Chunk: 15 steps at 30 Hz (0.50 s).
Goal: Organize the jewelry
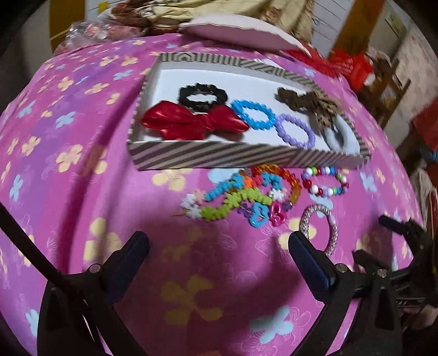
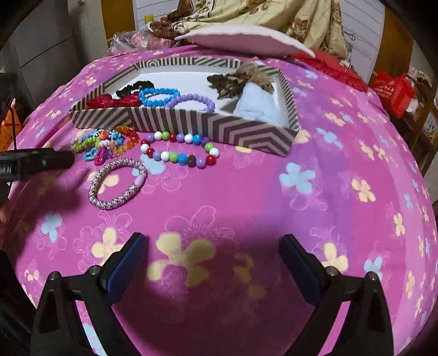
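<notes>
Both the left tool (image 1: 219,243) and the right tool (image 2: 212,245) hang spread and empty above the pink flowered cloth (image 2: 314,219). The striped box (image 2: 191,124) holds bracelets and bows. Just in front of it on the cloth lie a multicoloured bead bracelet (image 2: 179,149), a sparkly woven bangle (image 2: 117,183) and a tangle of bright plastic pieces (image 1: 243,197).

This is a lived-in room of a home. A pink flowered cloth (image 2: 314,175) covers the surface, with a floral blanket (image 2: 306,19) heaped behind it and a white cushion (image 2: 241,38) lying at its far edge. Red shopping bags (image 2: 394,90) sit on wooden furniture (image 1: 388,90) to one side, and a grey cabinet (image 2: 46,52) stands on the other.
</notes>
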{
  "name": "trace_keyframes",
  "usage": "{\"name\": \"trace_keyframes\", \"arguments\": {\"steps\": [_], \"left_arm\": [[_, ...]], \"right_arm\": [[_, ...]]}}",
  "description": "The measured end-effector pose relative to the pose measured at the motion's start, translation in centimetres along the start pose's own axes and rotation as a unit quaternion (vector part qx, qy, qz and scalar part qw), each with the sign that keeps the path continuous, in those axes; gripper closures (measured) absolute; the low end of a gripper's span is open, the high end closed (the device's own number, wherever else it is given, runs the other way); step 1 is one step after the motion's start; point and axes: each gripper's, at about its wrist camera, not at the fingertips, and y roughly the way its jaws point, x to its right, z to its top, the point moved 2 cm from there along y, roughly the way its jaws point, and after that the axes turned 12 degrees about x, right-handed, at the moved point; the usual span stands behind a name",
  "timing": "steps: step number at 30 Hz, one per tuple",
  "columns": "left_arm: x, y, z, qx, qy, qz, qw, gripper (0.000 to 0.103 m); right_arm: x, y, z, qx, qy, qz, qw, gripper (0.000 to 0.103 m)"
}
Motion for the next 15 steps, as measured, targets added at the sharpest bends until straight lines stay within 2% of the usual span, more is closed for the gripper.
{"name": "trace_keyframes", "arguments": {"steps": [6, 12, 15], "left_arm": [[-0.41, 0.2, -0.18, -0.008, 0.002, 0.011, 0.9999, 0.034], [0.29, 0.95, -0.53, -0.017, 0.043, 0.063, 0.997, 0.034], [0.09, 1.03, -0.45, -0.013, 0.038, 0.072, 0.9966, 0.034]], "right_arm": [[0.07, 0.56, 0.35, -0.003, 0.008, -0.001, 1.0, 0.002], [0.0, 0.64, 0.26, 0.005, 0.011, -0.005, 1.0, 0.0], [0.02, 0.59, 0.21, 0.006, 0.009, -0.003, 1.0, 0.0]]}}
